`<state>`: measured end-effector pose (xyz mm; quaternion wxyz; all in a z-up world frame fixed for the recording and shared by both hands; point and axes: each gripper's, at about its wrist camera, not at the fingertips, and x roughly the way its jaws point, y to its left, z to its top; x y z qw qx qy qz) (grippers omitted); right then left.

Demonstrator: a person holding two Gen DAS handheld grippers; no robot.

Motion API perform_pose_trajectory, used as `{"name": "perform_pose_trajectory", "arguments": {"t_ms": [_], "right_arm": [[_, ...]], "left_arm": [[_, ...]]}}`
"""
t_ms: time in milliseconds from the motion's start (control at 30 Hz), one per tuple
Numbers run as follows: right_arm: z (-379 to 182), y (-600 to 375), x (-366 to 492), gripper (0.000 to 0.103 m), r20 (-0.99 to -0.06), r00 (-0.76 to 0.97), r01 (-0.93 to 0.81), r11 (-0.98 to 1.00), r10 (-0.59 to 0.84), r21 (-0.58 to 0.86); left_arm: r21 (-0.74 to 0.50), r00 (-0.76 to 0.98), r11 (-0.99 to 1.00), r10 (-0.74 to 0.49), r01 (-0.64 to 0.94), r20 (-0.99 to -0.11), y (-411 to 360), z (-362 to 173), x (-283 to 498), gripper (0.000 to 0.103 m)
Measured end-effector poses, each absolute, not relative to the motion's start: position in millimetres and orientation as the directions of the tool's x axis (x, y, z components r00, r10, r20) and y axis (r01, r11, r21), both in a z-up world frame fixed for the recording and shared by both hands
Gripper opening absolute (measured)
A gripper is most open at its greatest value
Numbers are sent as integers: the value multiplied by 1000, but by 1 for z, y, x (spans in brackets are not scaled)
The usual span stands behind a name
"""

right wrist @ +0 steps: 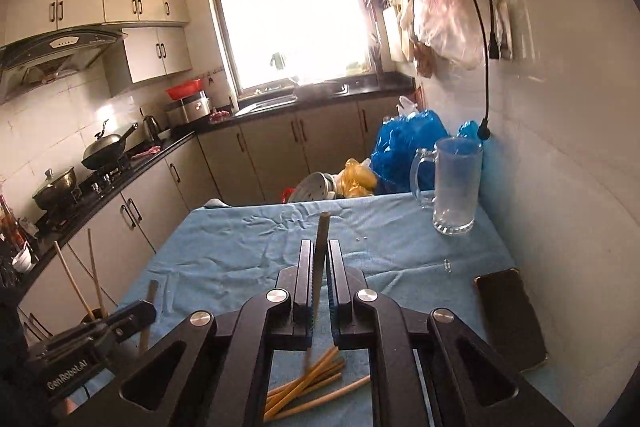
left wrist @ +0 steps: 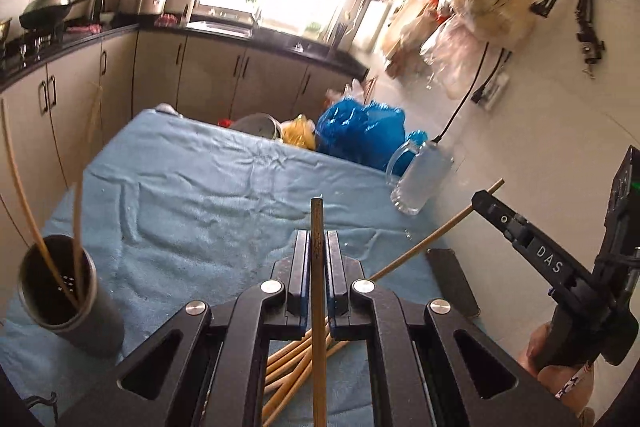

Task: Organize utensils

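Bamboo is what each black claw holds: the left claw (left wrist: 318, 247) is closed on one thin brown bamboo chopstick (left wrist: 317, 227) that stands up between its pads, and the right claw (right wrist: 320, 259) is closed in the same way on a second thin bamboo chopstick (right wrist: 322, 231). Below both claws a loose pile of pale bamboo chopsticks (right wrist: 308, 383) lies on the desk, which is covered with a wrinkled blue cloth (left wrist: 192, 187). To the left stands the dark metal cylinder holder (left wrist: 68, 303), the likely goal, with two chopsticks leaning in it already. In my judgement the risk is a slip: each stick is pinched near one end only, so it can turn between the pads and miss the narrow mouth of the holder, or push it over. The two claws are also near each other, so the sticks may cross. I count two held sticks, two in the holder, and about six in the pile, though some are hidden. Further away are one clear glass mug (right wrist: 452, 183) and one black phone (right wrist: 510, 315) by the right edge.
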<state>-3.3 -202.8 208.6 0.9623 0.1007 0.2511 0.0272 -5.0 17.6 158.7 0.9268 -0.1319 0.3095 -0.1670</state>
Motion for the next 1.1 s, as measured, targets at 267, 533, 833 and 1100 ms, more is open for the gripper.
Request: {"name": "perform_pose_trajectory", "arguments": {"t_ms": [267,533,833,1100], "right_arm": [[230,-199,-27,6,-442,890,-25,981,108,190],[249,-178,-47,6,-422,892,-92,978,165,188],[283,-146,-70,6,-371,888,-211,957,273,201],[308,-109,-68,6,-342,853,-321,914,393,250]], "left_arm": [[-372,790,892,-414,255,-453,35,185,-33,6],[-363,839,887,-414,284,-354,59,217,-64,6],[-344,916,903,-342,259,-209,119,262,-87,6],[-332,966,929,-218,162,-138,169,276,-70,6]]}}
